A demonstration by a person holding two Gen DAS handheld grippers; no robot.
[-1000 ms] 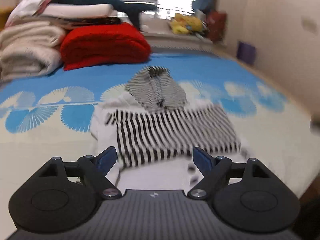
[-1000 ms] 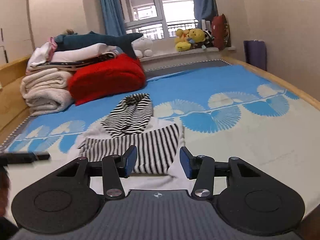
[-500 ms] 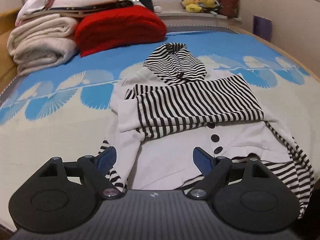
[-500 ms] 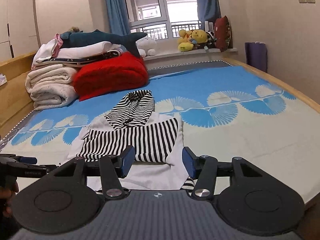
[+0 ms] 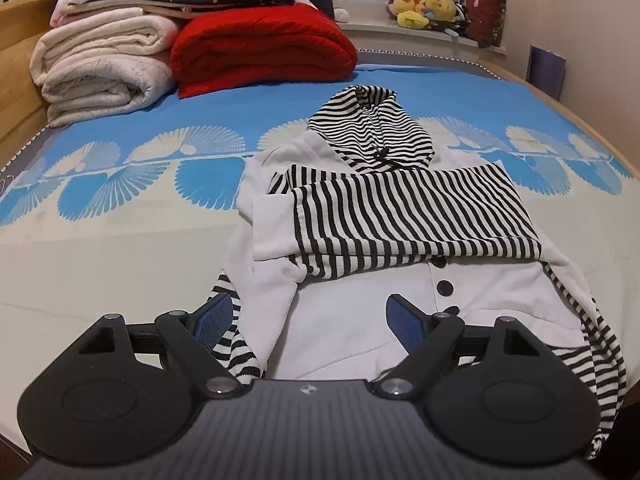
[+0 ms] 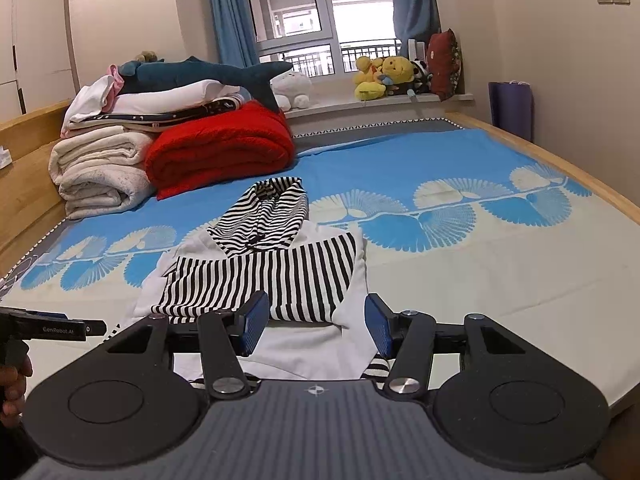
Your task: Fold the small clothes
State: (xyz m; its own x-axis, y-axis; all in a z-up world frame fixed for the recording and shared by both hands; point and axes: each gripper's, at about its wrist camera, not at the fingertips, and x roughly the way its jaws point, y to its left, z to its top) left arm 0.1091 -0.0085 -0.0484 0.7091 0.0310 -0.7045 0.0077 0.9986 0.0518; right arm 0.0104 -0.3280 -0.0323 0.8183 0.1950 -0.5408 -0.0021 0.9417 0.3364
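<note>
A small white hooded jacket (image 5: 344,316) with black-and-white striped hood and sleeves lies flat on the bed, hood pointing away. Both striped sleeves (image 5: 404,216) are folded across its chest. It also shows in the right wrist view (image 6: 280,276). My left gripper (image 5: 308,322) is open and empty, low over the jacket's bottom hem, fingers either side of the white front. My right gripper (image 6: 314,322) is open and empty, above the jacket's lower right part. The left gripper's tip (image 6: 52,326) shows at the left edge of the right wrist view.
The bed sheet (image 5: 120,240) is blue and cream with fan prints. Folded white blankets (image 5: 100,72) and a red blanket (image 5: 264,48) are stacked at the far left. Plush toys (image 6: 384,76) sit on the window sill. A wooden bed frame (image 6: 560,152) runs along the right.
My left gripper has moved closer and lower toward the jacket's hem. My right gripper has come slightly nearer to the jacket. Both stayed open.
</note>
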